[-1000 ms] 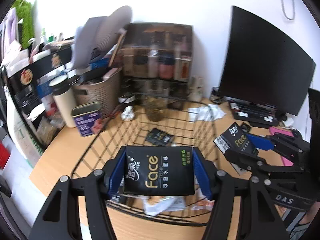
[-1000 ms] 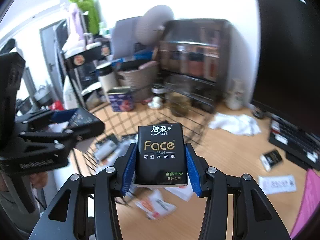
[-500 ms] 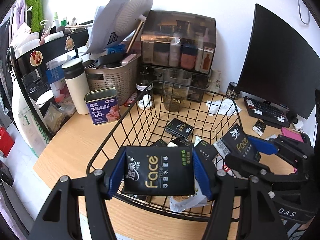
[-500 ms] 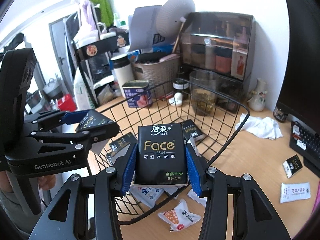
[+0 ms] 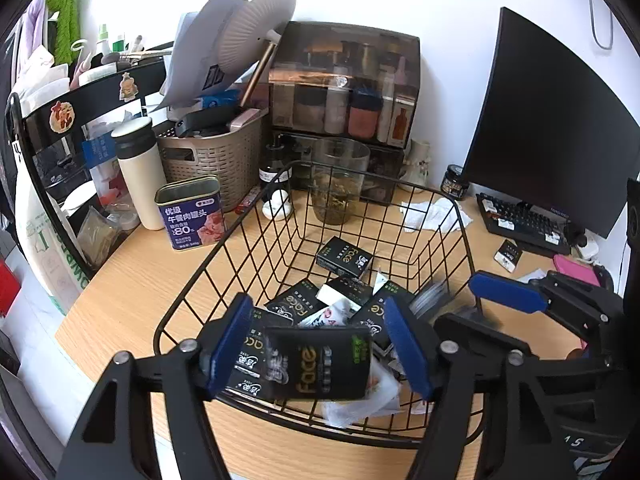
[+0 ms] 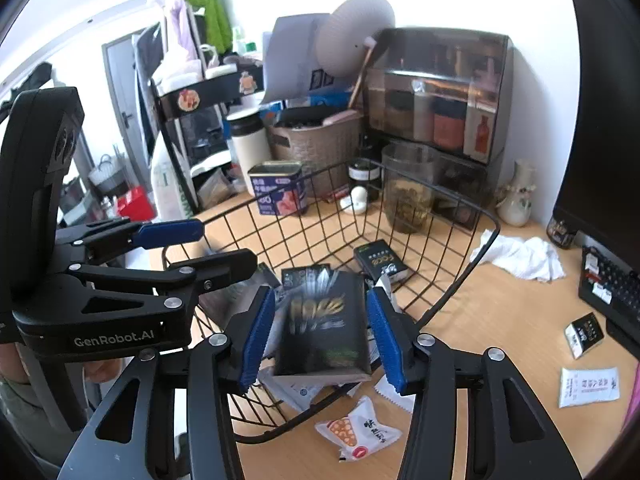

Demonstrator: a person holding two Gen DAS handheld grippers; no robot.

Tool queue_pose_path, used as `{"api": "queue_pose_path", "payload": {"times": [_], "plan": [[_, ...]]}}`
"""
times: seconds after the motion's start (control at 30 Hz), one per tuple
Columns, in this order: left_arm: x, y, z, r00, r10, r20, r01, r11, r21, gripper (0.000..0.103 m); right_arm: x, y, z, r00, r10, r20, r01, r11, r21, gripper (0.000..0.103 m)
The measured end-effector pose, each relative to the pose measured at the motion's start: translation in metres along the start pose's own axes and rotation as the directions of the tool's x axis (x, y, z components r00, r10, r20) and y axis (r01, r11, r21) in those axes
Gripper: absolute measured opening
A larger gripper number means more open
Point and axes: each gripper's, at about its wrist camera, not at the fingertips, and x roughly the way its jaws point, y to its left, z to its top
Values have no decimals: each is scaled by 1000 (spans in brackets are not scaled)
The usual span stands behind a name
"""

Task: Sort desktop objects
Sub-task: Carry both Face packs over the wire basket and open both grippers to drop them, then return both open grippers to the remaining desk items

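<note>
Both grippers' fingers spread; blurred tissue packs (image 5: pixel 316 364) over wire basket (image 5: pixel 224 252)

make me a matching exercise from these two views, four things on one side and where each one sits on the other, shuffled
Things:
1. luncheon meat tin
2. crumpled white tissue
3. orange snack packet
4. tissue pack lying alone, face up

Places:
A. inside the wire basket, towards its far end
B. on the desk just outside the basket's near rim
C. beside the white flask, left of the basket
D. on the desk between the basket and the keyboard

Pairs: 1-C, 2-D, 3-B, 4-A
</note>
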Motion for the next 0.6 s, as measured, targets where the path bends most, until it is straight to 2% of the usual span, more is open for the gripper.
{"api": "queue_pose_path", "payload": {"times": [0.07,0.3,0.47,0.6], "plan": [[0,0,0,1000,-1,0,1,1000,-1,75,0,-1,0,1000,2,-1,-2,1000,5,54],[-4,-6,0,1000,-20,9,19,1000,18,75,-9,-10,-5,1000,-15,11,14,999,28,54],[-7,-23,-2,999,-46,12,45,998,45,75,-29,-35,-17,998,-61,21,59,995,81,54],[-11,-55,-4,995,-96,6,95,991,97,75,-48,-67,-33,993,-119,18,116,984,135,54]]}}
